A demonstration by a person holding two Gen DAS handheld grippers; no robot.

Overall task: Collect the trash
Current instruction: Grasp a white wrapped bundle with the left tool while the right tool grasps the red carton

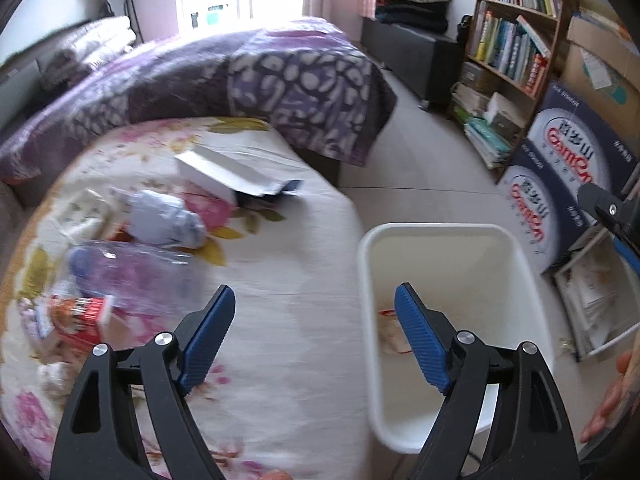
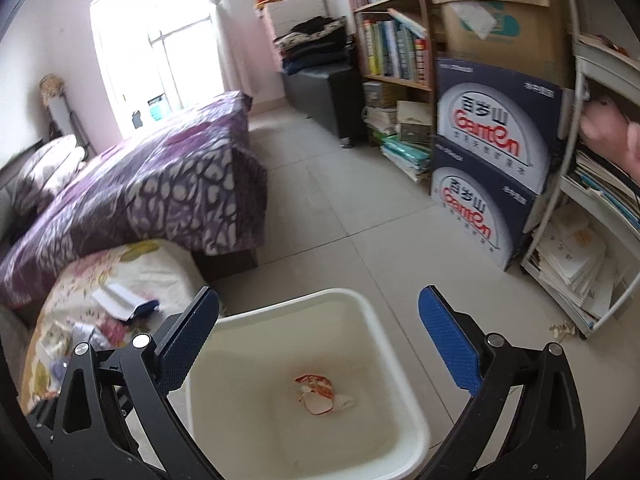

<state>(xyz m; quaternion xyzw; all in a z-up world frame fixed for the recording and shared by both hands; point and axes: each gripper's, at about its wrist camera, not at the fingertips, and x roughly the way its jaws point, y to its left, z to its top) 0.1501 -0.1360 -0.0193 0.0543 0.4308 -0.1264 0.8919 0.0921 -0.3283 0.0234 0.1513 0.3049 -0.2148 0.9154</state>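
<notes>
A white bin [image 1: 516,256] stands on the floor beside the bed; in the right wrist view the bin [image 2: 360,308] holds one red-and-white wrapper [image 2: 318,396]. Trash lies on the floral sheet: a clear plastic bottle [image 1: 136,268], a crumpled white-blue bag [image 1: 166,220], a red snack box [image 1: 80,316] and a white carton [image 1: 224,170]. My left gripper [image 1: 314,312] is open and empty over the bed edge next to the bin. My right gripper [image 2: 320,320] is open and empty above the bin.
A purple patterned quilt [image 1: 240,76] covers the far bed. A bookshelf [image 2: 396,40], stacked water cartons [image 2: 492,152] and a white rack of papers [image 2: 580,240] line the right wall. Tiled floor [image 2: 320,200] lies between.
</notes>
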